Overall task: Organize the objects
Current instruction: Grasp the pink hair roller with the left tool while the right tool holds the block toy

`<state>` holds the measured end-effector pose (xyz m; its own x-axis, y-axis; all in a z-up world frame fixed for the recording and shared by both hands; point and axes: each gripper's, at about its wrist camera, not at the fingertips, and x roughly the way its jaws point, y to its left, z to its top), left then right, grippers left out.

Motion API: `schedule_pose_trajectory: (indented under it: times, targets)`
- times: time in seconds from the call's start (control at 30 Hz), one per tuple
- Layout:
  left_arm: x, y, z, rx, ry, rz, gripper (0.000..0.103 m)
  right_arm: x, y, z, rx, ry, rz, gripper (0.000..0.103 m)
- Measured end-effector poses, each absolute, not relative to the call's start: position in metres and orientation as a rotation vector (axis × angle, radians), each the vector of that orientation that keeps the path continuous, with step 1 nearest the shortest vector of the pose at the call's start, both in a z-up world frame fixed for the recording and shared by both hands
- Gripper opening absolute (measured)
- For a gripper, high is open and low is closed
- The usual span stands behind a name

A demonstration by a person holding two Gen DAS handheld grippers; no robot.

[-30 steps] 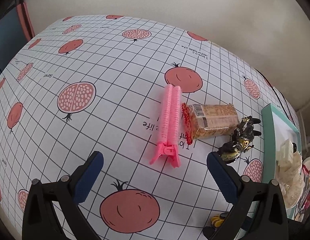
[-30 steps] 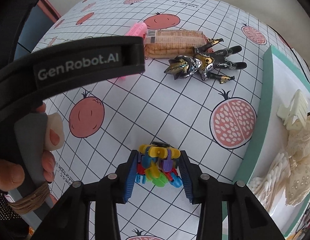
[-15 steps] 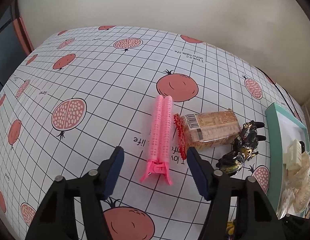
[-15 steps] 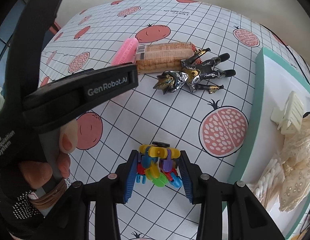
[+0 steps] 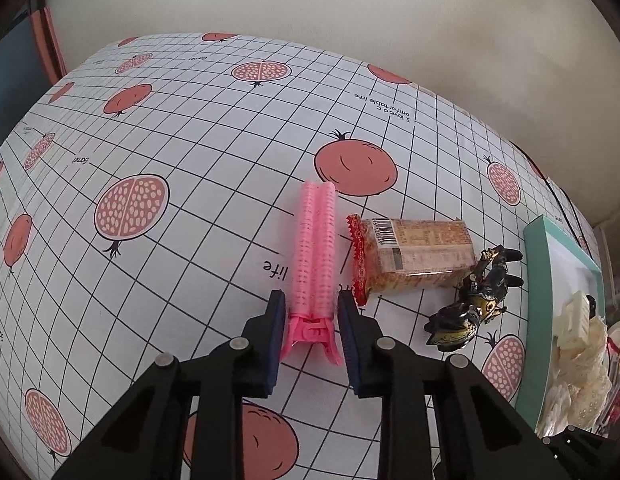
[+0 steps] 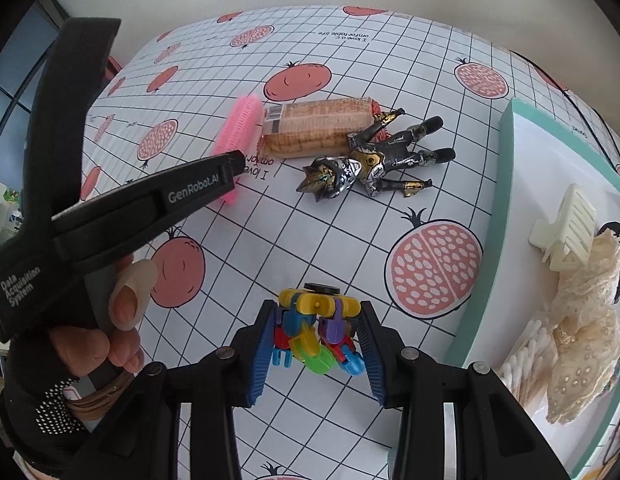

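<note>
Under your work lies a white, black-gridded tablecloth (image 5: pixel 214 184) printed with salmon-pink pomegranates and small lettering, backed by a plain cream wall (image 5: pixel 349 8), with what may be a dark blue window pane (image 6: pixel 26 60) at far left.

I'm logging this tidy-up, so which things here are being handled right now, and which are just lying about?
In hand:
pink hair clip, between the left gripper fingers
colourful block toy, held by the right gripper

Lying about:
biscuit pack
action figure
</note>
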<state>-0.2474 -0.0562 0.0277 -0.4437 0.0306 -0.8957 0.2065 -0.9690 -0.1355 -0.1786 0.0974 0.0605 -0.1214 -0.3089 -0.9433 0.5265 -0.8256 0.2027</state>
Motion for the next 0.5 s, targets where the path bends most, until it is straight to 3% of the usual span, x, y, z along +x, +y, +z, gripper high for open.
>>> schedule_pose_trajectory:
  times: [0.23,0.5]
  targets:
    - [-0.246,-0.061,0.043,1.577,0.393,-2.564,0.027,-0.185,0.084,0.039,1.580,0.209,-2.032,0.043]
    - [-0.243,-0.065,0.085,1.458,0.418,-2.637,0.027,-0.197,0.092,0.056,1.515,0.125,-2.093,0.043]
